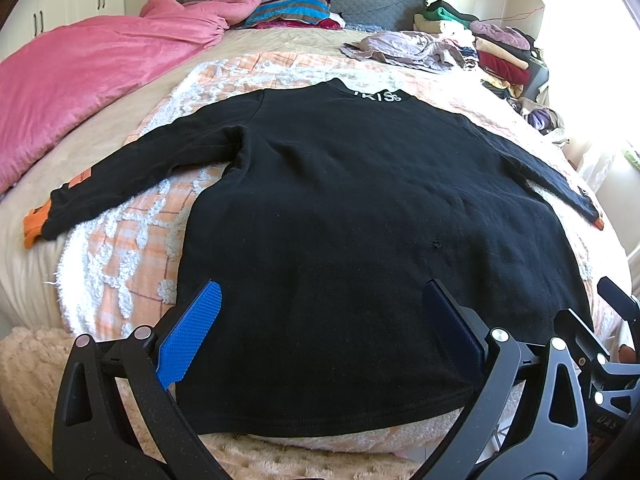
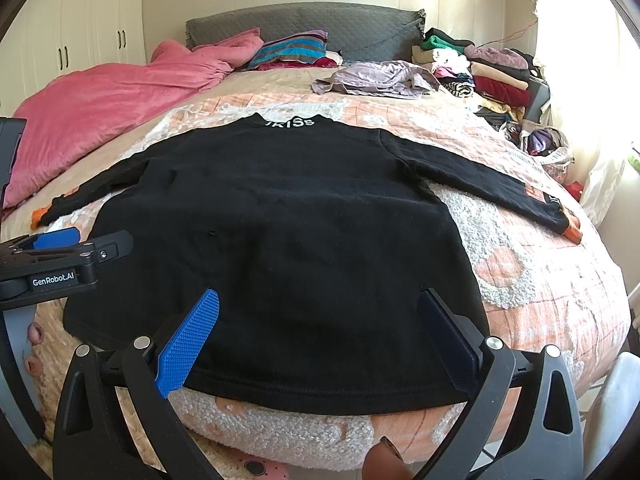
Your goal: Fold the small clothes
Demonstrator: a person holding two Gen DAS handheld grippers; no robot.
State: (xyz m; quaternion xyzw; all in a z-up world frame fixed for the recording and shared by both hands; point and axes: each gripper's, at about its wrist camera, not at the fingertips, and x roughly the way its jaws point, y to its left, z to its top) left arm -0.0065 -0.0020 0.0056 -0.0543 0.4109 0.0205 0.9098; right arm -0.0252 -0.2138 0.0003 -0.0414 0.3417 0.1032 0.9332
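A black long-sleeved sweater (image 1: 340, 200) lies flat on the bed, collar away from me, both sleeves spread out, orange cuffs at the ends. It also shows in the right wrist view (image 2: 280, 232). My left gripper (image 1: 320, 292) is open and empty, hovering above the hem near its left part. My right gripper (image 2: 320, 300) is open and empty, above the hem's right part. The left gripper's body (image 2: 60, 260) shows at the left of the right wrist view.
An orange and white fluffy blanket (image 2: 520, 280) lies under the sweater. A pink duvet (image 1: 88, 80) is bunched at the far left. Striped pillows (image 1: 288, 10) and a grey headboard (image 2: 340, 28) are at the back. Piles of clothes (image 2: 480, 72) sit at the back right.
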